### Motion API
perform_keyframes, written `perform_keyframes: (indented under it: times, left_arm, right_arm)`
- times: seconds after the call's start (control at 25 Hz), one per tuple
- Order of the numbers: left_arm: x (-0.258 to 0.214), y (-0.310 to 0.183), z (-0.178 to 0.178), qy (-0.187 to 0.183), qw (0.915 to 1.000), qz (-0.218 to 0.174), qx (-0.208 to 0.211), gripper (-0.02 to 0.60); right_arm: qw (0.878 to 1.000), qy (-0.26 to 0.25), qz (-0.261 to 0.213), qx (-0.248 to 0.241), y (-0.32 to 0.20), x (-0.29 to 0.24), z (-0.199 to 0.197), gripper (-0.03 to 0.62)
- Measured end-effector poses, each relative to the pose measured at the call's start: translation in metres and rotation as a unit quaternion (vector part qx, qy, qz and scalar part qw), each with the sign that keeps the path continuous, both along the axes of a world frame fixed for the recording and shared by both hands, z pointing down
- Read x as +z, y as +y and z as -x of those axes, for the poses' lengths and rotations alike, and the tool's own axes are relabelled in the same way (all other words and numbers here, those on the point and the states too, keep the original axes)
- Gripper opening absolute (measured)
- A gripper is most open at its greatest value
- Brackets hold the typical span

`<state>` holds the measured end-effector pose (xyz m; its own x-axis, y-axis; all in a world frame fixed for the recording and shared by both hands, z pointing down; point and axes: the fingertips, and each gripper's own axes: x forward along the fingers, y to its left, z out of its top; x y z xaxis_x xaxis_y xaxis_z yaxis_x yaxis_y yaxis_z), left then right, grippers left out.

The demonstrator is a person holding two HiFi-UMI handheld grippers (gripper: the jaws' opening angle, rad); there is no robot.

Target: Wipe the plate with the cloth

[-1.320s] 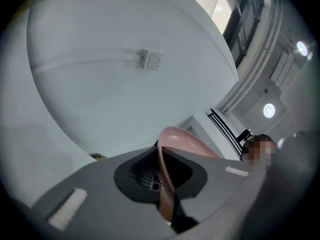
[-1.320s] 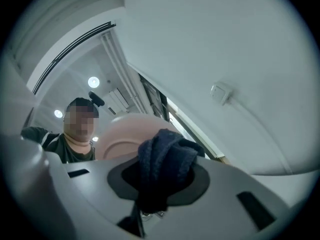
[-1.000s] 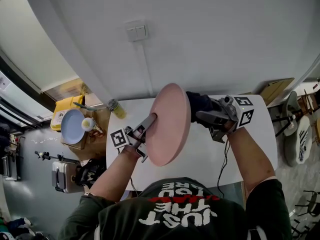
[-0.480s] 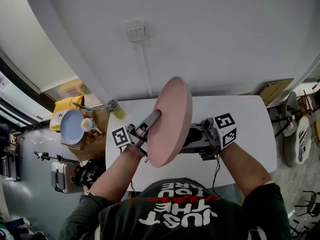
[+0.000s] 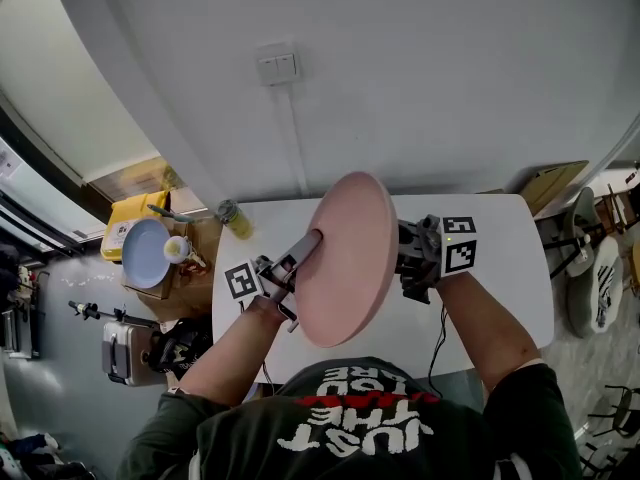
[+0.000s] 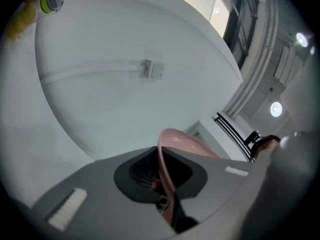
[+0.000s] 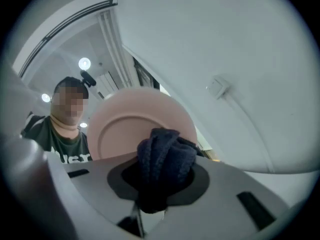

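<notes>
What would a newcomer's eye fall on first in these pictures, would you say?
The big pink plate stands out first, held up on edge above the white table with the left gripper shut on its rim. Next comes the dark blue cloth bunched in the right gripper, right of the plate in the head view.

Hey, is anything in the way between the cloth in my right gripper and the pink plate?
Nothing visible. The right hand-held gripper is shut on the dark cloth, and the plate faces it directly ahead with no object between them.
</notes>
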<state>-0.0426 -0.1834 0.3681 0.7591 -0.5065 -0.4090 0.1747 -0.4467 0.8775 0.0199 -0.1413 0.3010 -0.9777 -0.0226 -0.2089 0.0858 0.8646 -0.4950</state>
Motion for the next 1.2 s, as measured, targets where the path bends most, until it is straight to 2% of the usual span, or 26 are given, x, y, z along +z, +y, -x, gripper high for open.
perform_keyframes:
  times: [0.16,0.4,0.68,0.8,1.0,1.2]
  left_arm:
    - [0.01,-0.004,0.004,-0.009,0.9999,0.004,-0.008,0.018]
    - [0.023,-0.021,0.022,-0.035,0.9985,0.009,-0.041,0.018]
    - [0.011,-0.028,0.022,-0.021,0.9986,0.004,-0.048,0.018]
    - [0.005,-0.024,0.014,-0.014,0.9993,0.001,-0.036,0.018]
    - [-0.007,-0.006,-0.007,-0.006,0.9999,-0.009,0.008,0.018]
    - [-0.004,0.007,-0.016,-0.017,0.999,-0.01,0.041,0.018]
  right_arm:
    - [0.999,-0.018,-0.032,-0.005,0.001,-0.029,-0.011,0.074]
    - [0.997,-0.061,-0.053,-0.016,0.018,-0.062,-0.023,0.074]
    - [0.992,-0.016,-0.057,-0.111,0.071,-0.033,0.008,0.074]
    - [0.991,0.024,-0.05,-0.125,0.077,-0.006,0.027,0.074]
    - [0.993,0.08,-0.035,-0.082,0.051,0.032,0.034,0.074]
    - [0.997,0.063,-0.027,-0.019,0.016,0.024,0.01,0.074]
